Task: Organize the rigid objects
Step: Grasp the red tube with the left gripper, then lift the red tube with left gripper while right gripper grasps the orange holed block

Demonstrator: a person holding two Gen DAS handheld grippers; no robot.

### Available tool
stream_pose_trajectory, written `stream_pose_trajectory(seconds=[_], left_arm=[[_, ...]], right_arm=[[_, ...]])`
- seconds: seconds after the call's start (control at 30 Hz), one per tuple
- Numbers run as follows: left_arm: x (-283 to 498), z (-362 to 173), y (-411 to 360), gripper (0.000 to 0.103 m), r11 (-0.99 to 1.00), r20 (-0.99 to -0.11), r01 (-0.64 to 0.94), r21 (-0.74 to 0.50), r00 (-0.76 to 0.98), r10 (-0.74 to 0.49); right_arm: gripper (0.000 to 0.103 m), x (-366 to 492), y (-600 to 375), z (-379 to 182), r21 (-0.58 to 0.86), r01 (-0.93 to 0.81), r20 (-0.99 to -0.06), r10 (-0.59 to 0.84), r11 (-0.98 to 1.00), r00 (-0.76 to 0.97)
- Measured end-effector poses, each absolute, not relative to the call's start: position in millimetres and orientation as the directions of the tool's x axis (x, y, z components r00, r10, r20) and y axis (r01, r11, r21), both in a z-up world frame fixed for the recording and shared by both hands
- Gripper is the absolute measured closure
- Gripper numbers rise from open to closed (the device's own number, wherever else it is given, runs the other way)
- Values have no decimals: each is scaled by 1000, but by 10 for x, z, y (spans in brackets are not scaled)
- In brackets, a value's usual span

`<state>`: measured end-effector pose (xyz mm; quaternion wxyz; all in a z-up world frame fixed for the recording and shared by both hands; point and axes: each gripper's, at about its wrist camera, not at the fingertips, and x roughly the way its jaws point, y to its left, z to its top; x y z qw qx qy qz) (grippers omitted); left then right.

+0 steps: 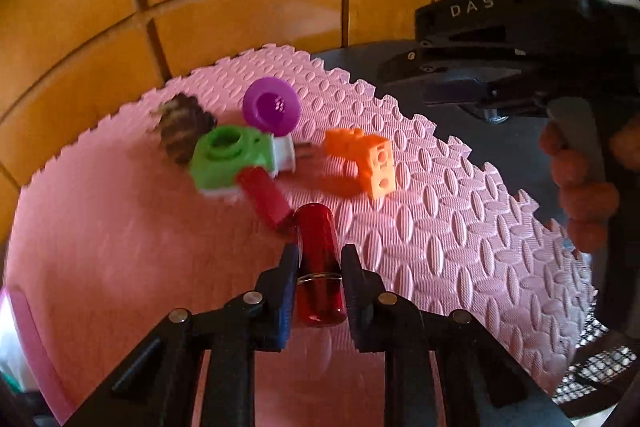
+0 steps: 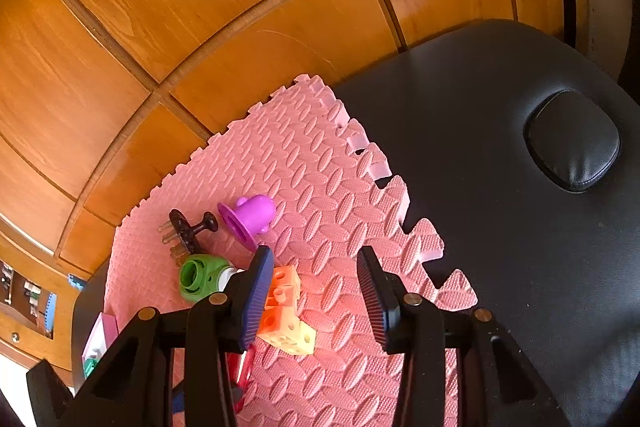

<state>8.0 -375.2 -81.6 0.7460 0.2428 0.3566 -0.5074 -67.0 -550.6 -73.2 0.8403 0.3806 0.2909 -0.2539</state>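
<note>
— Now, left gripper (image 1: pixel 319 263)? 
— Clamped on a red translucent tube (image 1: pixel 319 263), held above the pink foam mat (image 1: pixel 460 227). 
— And right gripper (image 2: pixel 316 291)? 
— Spread wide, gripping nothing, hovering over the mat. 
— Other pieces? 
— Clustered on the mat: purple cup (image 2: pixel 250 221), green ring piece (image 2: pixel 200 277), orange block (image 2: pixel 286 307), dark spiked knob (image 2: pixel 186 231). Second red piece (image 1: pixel 264 197) just beside the green one.

Left gripper (image 1: pixel 319 267) is clamped around something, while right gripper (image 2: pixel 316 291) hangs wide apart, holding nothing.
</note>
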Motion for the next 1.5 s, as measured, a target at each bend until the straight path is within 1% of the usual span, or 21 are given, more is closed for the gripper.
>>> stream_pose_trajectory(seconds=[0.1,0.17,0.23,0.4,0.5,0.53,0.6,0.73,0.9,1.07,1.2,1.37,1.5], left_arm=[[116,-780,-3667,80,390,-779,920,-47,211,-591],[159,-745,-3641,70,403,-775,913,-68,206,-598],[194,-708,-3650,54,418,-768,906,-68,220,-602],[219,-741,-3810,50,414,-786,908,-63,211,-582],[217,-841,-3943,51,425,-808,904,-42,219,-547],[217,-876,-3977,57,426,-814,904,-44,215,-539],[199,-969,-4015,77,437,-832,899,-30,220,-509],[111,-1002,-3835,77,442,-813,897,-17,245,-528],[69,-1025,-3349,77,526,-792,848,-58,282,-542],[-37,-1048,-3030,77,568,-766,822,-47,335,-548],[-81,-1079,-2965,77,571,-739,820,-32,365,-566],[-98,-1085,-2952,77,573,-727,819,-27,378,-574],[-113,-1085,-2944,77,574,-721,818,-22,385,-576]], right_arm=[[60,-678,-5507,-727,497,647,-680,-203,579,704],[60,-684,-5507,-723,501,644,-678,-201,578,707],[60,-683,-5506,-722,505,643,-677,-197,576,709],[60,-678,-5512,-720,510,639,-675,-191,576,712],[60,-673,-5511,-723,508,638,-676,-191,578,712],[60,-670,-5512,-726,507,639,-677,-192,579,711],[60,-665,-5516,-735,500,644,-681,-196,580,705],[60,-664,-5512,-733,493,641,-680,-200,587,706],[60,-624,-5451,-701,479,619,-669,-198,622,717],[60,-578,-5393,-695,457,607,-670,-197,651,716],[60,-549,-5352,-708,440,601,-674,-197,667,712],[60,-466,-5260,-719,443,548,-671,-142,710,728],[60,-351,-5108,-732,345,541,-701,-173,767,692]])
